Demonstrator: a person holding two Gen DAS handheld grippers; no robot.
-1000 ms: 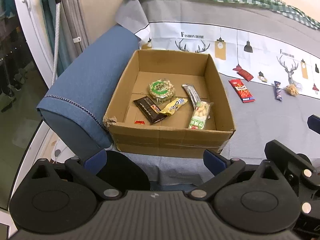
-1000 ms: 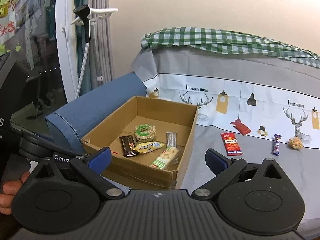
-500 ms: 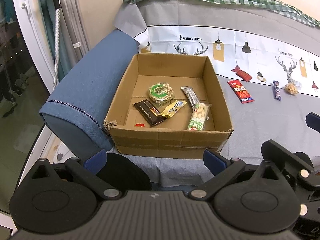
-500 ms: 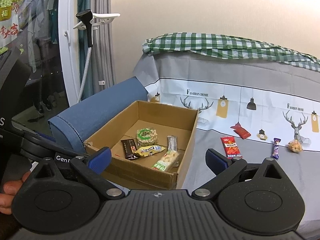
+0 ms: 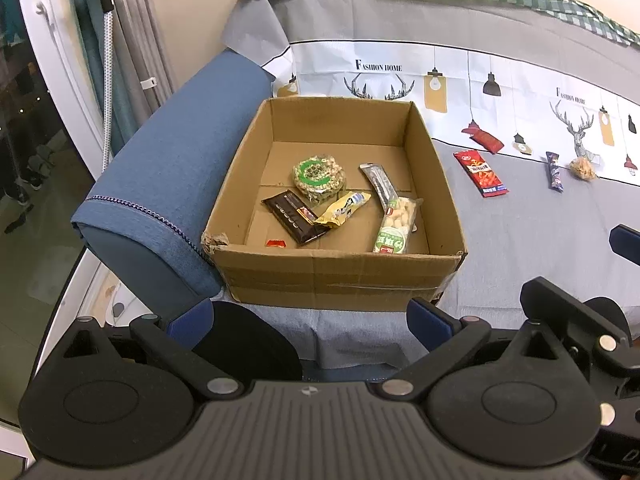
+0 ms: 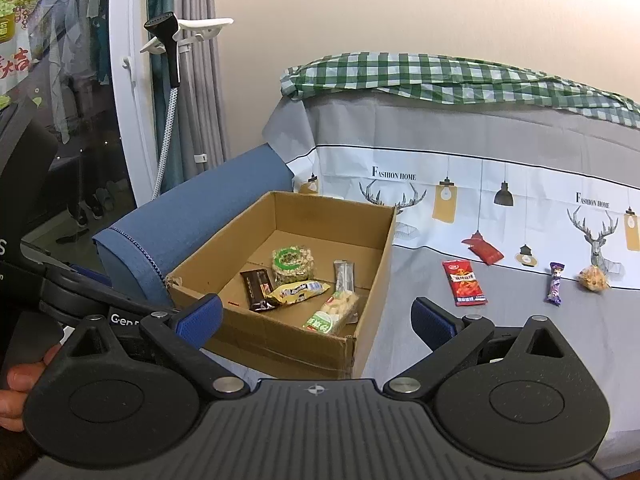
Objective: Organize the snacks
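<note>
Both views drew back, rose slightly. My jaws apart, empty. Between picks: brown cardboard box (image 5: 340,276) part-filled; next, flat red snack packet (image 6: 464,282), 1 o'clock, right gripper (image 6: 316,316).

Right gripper (image 6: 316,318), fingers (image 6: 199,314) spread wide and empty, before a cardboard box (image 6: 372,272) holding snacks; red packet (image 6: 464,282) and purple bar (image 6: 555,283) lie on the sofa cover (image 6: 500,332)
</note>
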